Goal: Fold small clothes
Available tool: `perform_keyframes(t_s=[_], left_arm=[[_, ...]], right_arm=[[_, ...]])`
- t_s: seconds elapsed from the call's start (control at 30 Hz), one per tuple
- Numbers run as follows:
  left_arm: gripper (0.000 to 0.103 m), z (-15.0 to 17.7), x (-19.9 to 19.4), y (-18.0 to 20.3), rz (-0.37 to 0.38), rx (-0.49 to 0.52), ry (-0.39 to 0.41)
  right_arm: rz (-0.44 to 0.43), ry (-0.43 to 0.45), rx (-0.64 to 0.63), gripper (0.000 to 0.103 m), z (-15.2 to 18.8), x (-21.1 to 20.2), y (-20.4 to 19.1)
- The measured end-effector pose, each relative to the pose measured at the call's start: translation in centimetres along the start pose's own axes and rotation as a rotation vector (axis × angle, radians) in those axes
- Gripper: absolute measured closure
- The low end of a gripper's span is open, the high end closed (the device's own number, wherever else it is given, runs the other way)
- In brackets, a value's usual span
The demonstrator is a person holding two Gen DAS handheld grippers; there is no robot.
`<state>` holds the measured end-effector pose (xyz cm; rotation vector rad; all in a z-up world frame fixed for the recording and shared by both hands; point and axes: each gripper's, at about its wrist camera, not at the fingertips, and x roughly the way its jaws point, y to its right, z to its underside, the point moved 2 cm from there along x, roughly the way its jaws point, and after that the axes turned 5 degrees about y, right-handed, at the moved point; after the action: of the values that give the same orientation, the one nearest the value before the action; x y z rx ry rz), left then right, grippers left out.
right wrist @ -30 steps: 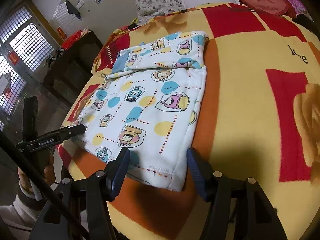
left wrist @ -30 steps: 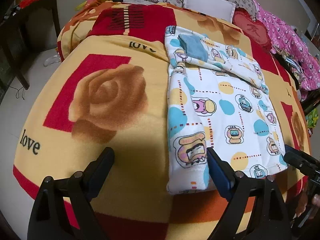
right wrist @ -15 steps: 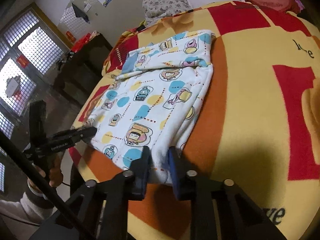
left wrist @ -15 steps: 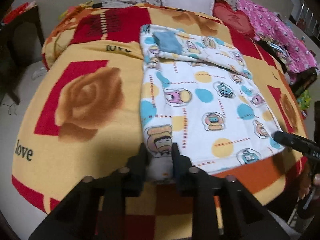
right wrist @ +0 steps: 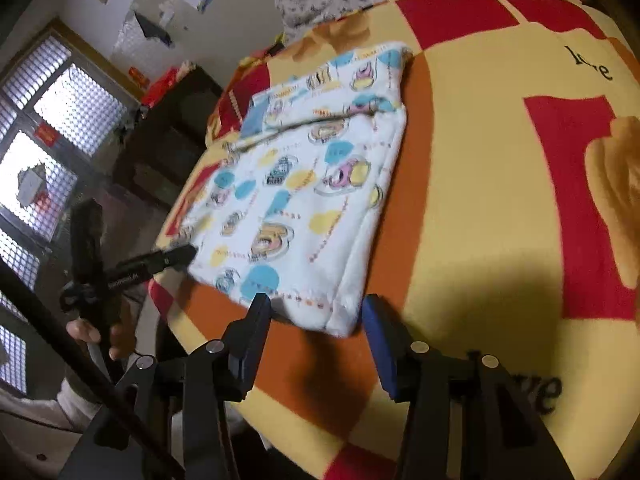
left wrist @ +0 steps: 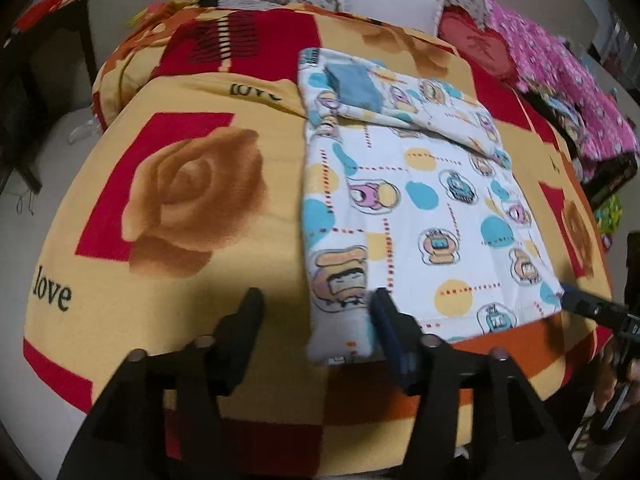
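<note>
A small white garment [left wrist: 404, 208] printed with cartoon figures and blue and yellow dots lies flat on the rose blanket [left wrist: 180, 184], with its far part folded over. My left gripper [left wrist: 316, 296] straddles its near left corner. The jaws are opening and the pads are off the cloth. In the right wrist view, the garment [right wrist: 304, 184] has its near right corner between the fingers of my right gripper [right wrist: 315, 300]. Those jaws are also opening, without pressing on it. Each view shows the other gripper's tip at the opposite near corner [left wrist: 580, 304] [right wrist: 160, 260].
The blanket's front edge drops off just in front of both grippers. A white pillow [left wrist: 388, 0] and pink bedding [left wrist: 560, 72] lie at the head of the bed. A dark table [right wrist: 168, 140] and a window [right wrist: 48, 140] stand to the left. A hand [right wrist: 92, 332] holds the left gripper's handle.
Both grippers were open a second ago, closed on the garment's near corners half a second ago, and have let go. The near hem lies flat on the blanket again.
</note>
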<state>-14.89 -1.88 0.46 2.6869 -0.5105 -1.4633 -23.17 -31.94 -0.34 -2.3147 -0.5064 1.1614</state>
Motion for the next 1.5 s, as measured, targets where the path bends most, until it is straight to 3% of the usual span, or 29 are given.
perform_keyframes(t_s=[0.13,0.23,0.3,0.33,0.43,0.53,0.7,0.83,1.0,1.13,1.23,1.27,1.33,1.4,1.5], left_arm=[[0.038,-0.2,0.1,-0.3,0.023,-0.044,0.005],[0.039,-0.1,0.5,0.6,-0.009,0.012,0.018],[0.066,0.0,0.5,1.4,-0.018,0.062,0.016],[0.084,0.0,0.5,1.6,0.003,0.069,0.004],[0.091,-0.6,-0.1,1.6,0.064,0.071,-0.023],[0.092,-2.9,-1.2,1.1,0.181,0.017,-0.022],[0.092,-8.5,-2.8,0.3,0.272,-0.034,0.034],[0.092,-13.9,-1.3,-0.2,0.265,-0.072,0.056],[0.092,-19.2,4.6,-0.9,0.23,-0.138,0.005],[0.087,-20.9,9.8,-2.2,0.172,-0.215,-0.068],[0.08,-21.2,9.5,-2.5,0.184,-0.223,-0.056],[0.061,-21.3,8.7,-2.5,0.158,-0.197,-0.027],[0.036,-21.8,6.2,-2.6,0.053,-0.139,0.078],[0.035,-22.2,4.3,-3.2,0.046,-0.128,0.139],[0.035,-22.1,2.9,-2.9,0.012,-0.086,0.151]], right_arm=[[-0.019,0.005,0.025,0.051,0.1,0.0,0.2],[-0.043,0.01,0.025,0.052,0.0,0.3,0.2],[-0.056,0.021,0.012,0.076,0.2,0.8,0.0],[-0.048,0.024,0.011,0.086,0.3,1.0,0.1],[-0.151,0.048,0.066,0.089,0.0,0.0,0.4],[-0.241,0.094,0.074,0.089,-1.5,-1.5,-0.3],[-0.32,0.173,0.081,0.089,-6.0,-2.9,-1.1],[-0.323,0.235,0.103,0.089,-10.8,-2.9,-0.7],[-0.245,0.26,0.158,0.089,-16.7,0.2,1.6],[-0.139,0.237,0.253,0.089,-19.1,4.6,5.5],[-0.056,0.197,0.305,0.082,-19.5,6.3,7.7],[-0.026,0.216,0.271,0.076,-19.4,5.6,7.7],[0.011,0.244,0.217,0.069,-19.0,3.8,7.0],[0.027,0.257,0.157,0.068,-18.5,2.1,5.9],[0.028,0.231,0.021,0.068,-17.3,0.7,3.1]])
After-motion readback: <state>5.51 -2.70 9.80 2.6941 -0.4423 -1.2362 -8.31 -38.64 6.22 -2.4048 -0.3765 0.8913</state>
